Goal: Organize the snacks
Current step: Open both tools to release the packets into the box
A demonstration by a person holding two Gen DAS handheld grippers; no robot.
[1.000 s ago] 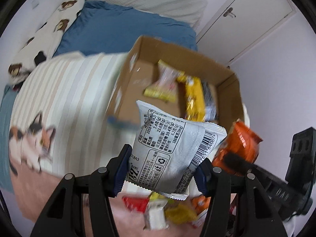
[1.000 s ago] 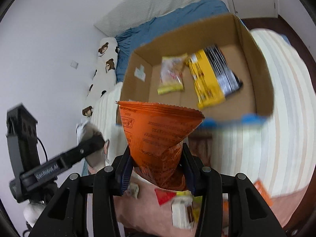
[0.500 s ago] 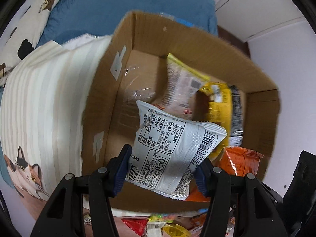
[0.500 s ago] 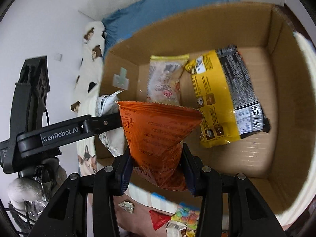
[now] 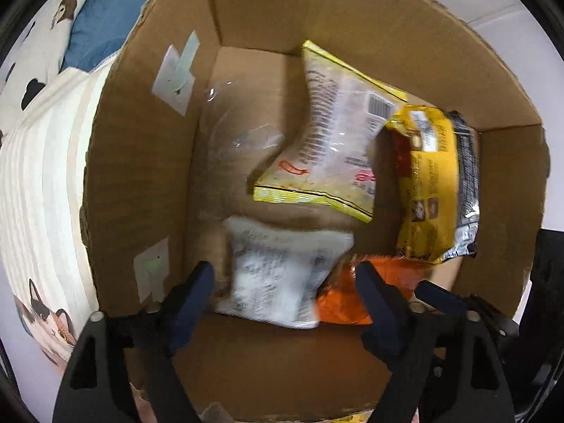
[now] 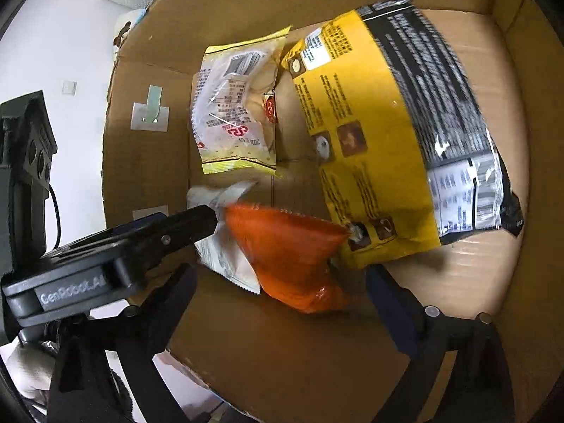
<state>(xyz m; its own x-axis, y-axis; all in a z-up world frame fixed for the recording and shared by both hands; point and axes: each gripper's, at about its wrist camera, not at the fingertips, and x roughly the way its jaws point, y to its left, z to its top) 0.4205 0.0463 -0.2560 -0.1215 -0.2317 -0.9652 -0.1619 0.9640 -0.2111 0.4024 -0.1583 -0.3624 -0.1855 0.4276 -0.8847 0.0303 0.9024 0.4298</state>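
Both grippers hang over an open cardboard box (image 5: 141, 162) (image 6: 148, 162). My left gripper (image 5: 282, 292) is open, and a white snack packet (image 5: 282, 275) lies blurred just beyond its fingers on the box floor. My right gripper (image 6: 278, 299) is open, with an orange snack bag (image 6: 292, 253) loose between and beyond its fingers. The orange bag (image 5: 380, 282) lies beside the white packet (image 6: 225, 253). A pale yellow-edged packet (image 5: 331, 141) (image 6: 236, 120) and a large yellow and black bag (image 5: 437, 190) (image 6: 398, 141) lie further in.
The box sits on a striped bedspread (image 5: 38, 162) with a cat print. A blue blanket (image 5: 95, 31) and a bear-print pillow (image 5: 42, 35) lie beyond. The left gripper's body (image 6: 105, 257) crosses the right wrist view at the left.
Both grippers moved forward over the box and opened. The white packet and the orange bag left the fingers and now lie in the box.
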